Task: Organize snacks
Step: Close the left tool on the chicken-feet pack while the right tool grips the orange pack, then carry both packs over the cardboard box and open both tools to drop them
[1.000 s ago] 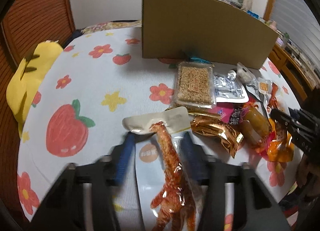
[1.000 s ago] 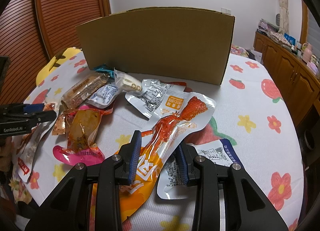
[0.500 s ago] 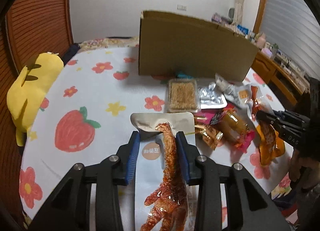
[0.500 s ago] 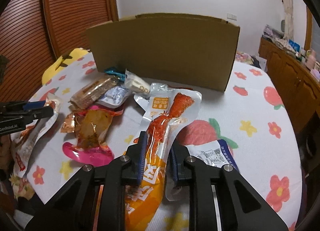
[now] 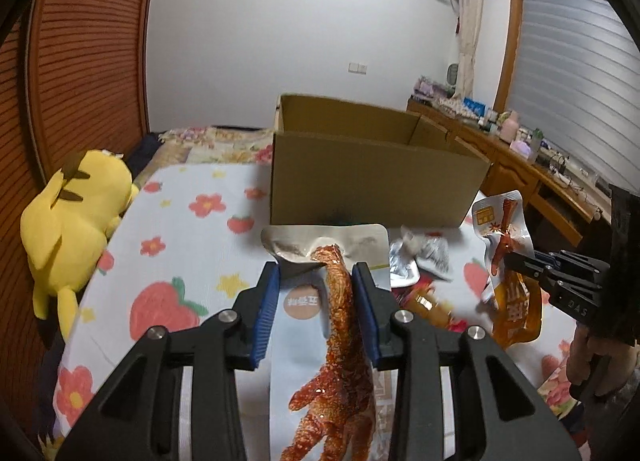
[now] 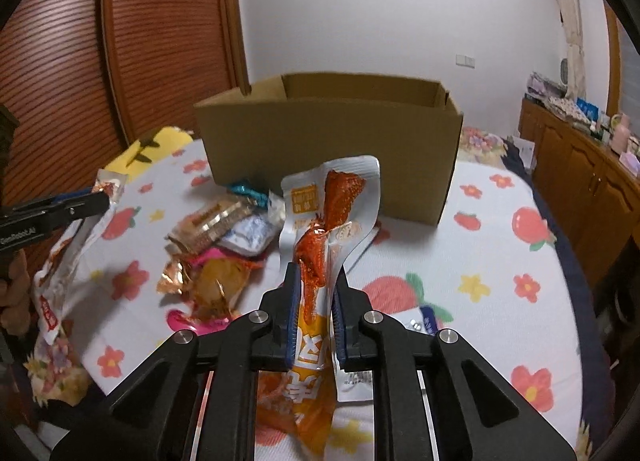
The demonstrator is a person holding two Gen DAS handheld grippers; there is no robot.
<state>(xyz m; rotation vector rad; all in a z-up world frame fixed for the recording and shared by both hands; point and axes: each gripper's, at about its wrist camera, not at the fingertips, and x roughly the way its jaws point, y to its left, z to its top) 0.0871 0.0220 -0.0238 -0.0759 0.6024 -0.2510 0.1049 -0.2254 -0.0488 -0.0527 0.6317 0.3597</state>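
Two packets now hang clear of the table: left gripper (image 5: 316,297) clenches the grey packet (image 5: 324,325), right gripper (image 6: 314,301), jaws closing, pinches the orange packet (image 6: 320,245); both ready for the box (image 6: 328,141).

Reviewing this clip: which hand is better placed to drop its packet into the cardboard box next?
Right, marginally. The right gripper is closing on its orange packet, directly facing the cardboard box.

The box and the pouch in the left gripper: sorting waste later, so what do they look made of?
Box: plain brown cardboard, matte, folded flaps. Pouch: seemingly foil-backed plastic film, from its silvery crinkled top edge and glossy clear window over the red snack.
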